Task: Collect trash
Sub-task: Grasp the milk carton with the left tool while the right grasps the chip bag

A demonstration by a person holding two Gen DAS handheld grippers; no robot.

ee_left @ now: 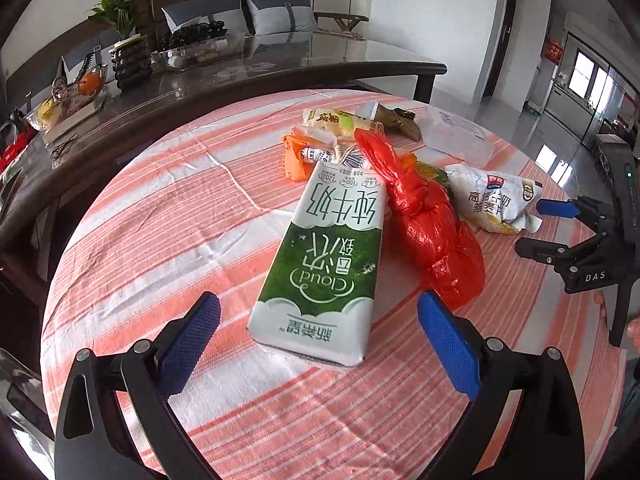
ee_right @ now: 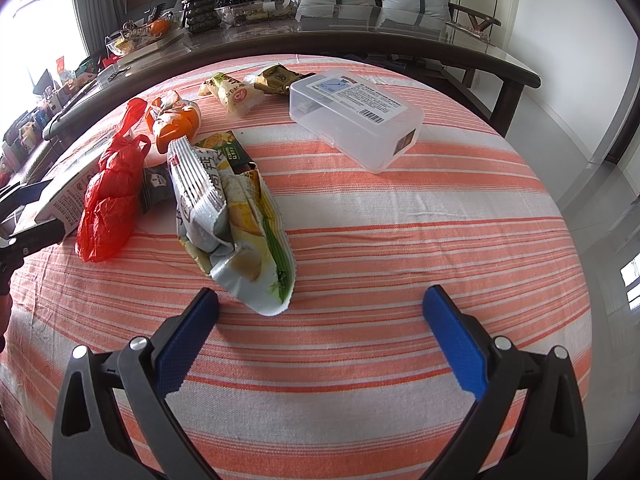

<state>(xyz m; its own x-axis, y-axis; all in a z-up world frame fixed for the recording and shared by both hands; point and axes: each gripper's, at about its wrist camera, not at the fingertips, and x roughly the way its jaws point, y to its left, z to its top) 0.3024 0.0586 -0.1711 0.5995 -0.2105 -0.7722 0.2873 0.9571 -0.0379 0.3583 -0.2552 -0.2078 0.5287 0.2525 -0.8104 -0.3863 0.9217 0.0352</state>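
Left wrist view, near field: the left gripper [ee_left: 318,344] has its jaws spread wide and empty, its blue pads flanking the near end of the milk carton [ee_left: 320,256]. The carton lies flat on the striped tablecloth [ee_left: 160,220], its long axis running almost straight away from the claw, so the short width falls between the pads. This alignment is the relation on which a grasp would depend; the jaws appear wide enough to close across the carton's narrow sides.

Touching the carton's right side lies a knotted red plastic bag [ee_left: 432,232], its axis roughly parallel.

Right wrist view, near field: the right gripper [ee_right: 320,340] also stands open, holding nothing. A torn snack bag [ee_right: 236,220] lies ahead and slightly left of its centre line, its long axis slanting from near right to far left. The left gripper is judged nearer to the carton, the right nearer to the snack bag.

Farther: an orange wrapper [ee_right: 176,120], small food packets [ee_right: 236,92], and, to the far right, a clear lidded plastic box [ee_right: 356,116], well apart from the heap.
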